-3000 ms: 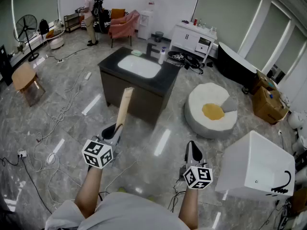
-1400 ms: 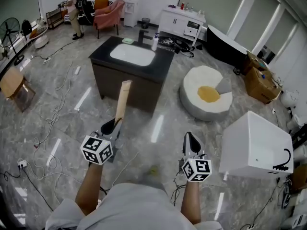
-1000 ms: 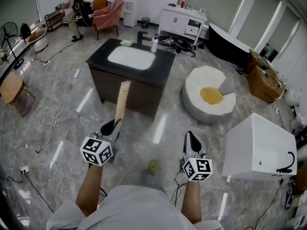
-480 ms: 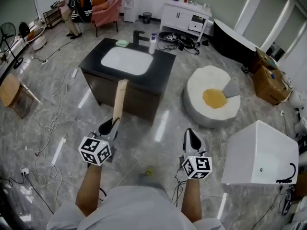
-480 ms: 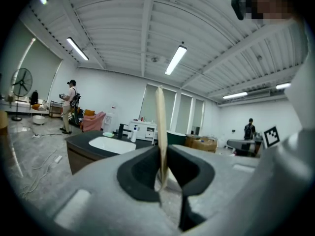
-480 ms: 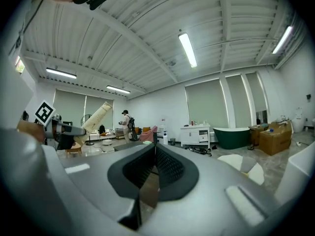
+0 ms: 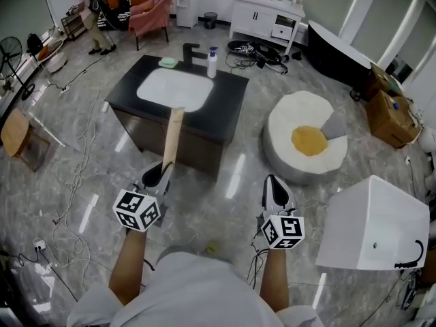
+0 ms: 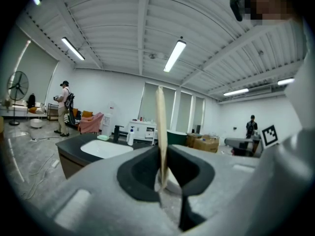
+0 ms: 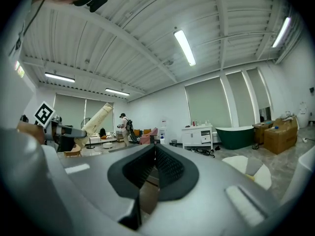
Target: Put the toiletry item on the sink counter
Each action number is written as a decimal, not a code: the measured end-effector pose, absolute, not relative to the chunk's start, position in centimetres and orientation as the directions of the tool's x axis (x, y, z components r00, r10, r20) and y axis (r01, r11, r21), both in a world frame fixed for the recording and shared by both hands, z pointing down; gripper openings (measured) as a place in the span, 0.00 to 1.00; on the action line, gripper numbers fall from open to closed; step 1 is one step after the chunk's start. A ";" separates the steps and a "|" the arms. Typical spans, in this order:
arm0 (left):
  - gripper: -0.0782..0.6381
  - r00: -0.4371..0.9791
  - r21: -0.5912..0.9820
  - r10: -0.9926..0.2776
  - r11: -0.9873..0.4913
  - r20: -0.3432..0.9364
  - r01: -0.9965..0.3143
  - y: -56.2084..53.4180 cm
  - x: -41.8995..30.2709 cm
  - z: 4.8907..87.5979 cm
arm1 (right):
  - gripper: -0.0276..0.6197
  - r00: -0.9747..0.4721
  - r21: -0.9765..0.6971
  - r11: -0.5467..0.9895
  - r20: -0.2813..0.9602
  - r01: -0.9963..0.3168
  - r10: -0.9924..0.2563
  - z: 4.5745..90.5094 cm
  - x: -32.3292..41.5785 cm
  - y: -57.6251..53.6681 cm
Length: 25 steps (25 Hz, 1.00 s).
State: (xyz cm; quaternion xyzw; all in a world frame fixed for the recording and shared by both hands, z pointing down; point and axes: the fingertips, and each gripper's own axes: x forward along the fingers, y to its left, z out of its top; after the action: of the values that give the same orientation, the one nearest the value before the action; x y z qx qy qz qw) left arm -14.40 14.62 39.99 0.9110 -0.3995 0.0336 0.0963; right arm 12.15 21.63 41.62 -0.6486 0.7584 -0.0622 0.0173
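Note:
A long flat beige tube (image 7: 172, 138) stands up from my left gripper (image 7: 162, 174), which is shut on its lower end. In the left gripper view the tube (image 8: 160, 127) rises edge-on between the closed jaws (image 8: 162, 177). Ahead is the black sink counter (image 7: 226, 106) with a white basin (image 7: 174, 89), a dark faucet (image 7: 191, 51), a white pump bottle (image 7: 211, 63) and a green soap (image 7: 167, 62). The tube's tip overlaps the counter's near edge in the head view. My right gripper (image 7: 274, 187) is shut with nothing in it (image 9: 153, 157).
A round white pouf with a yellow centre (image 7: 305, 145) sits right of the counter, and a white box (image 7: 371, 223) at the near right. Cables (image 7: 75, 176) trail over the floor at left by a wooden stool (image 7: 17, 131). A person (image 7: 85, 5) stands far back left.
The sink counter has come closer and lower in the head view as the person walks toward it. Both grippers keep their pose, and the tube stays held.

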 end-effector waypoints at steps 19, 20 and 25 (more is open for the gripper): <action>0.18 0.705 0.179 -0.700 -0.683 0.116 -0.708 -1.1 -9.8 41.4 | 0.05 -0.118 -0.091 0.113 0.051 -0.989 -0.992 42.2 16.5 6.8; 0.18 0.707 0.182 -0.697 -0.685 0.118 -0.706 -2.4 -9.8 41.5 | 0.05 -0.115 -0.090 0.110 0.056 -0.990 -0.992 42.3 16.5 5.6; 0.18 0.721 0.194 -0.681 -0.696 0.127 -0.691 -9.2 -9.5 42.5 | 0.05 -0.101 -0.091 0.094 0.079 -0.991 -0.992 43.2 16.4 -0.9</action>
State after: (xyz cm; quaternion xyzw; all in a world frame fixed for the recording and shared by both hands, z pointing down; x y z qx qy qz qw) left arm -9.55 -9.24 42.46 0.9206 -0.3726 0.0227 0.1147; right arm 16.42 -0.89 43.24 -0.6705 0.7395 -0.0600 0.0013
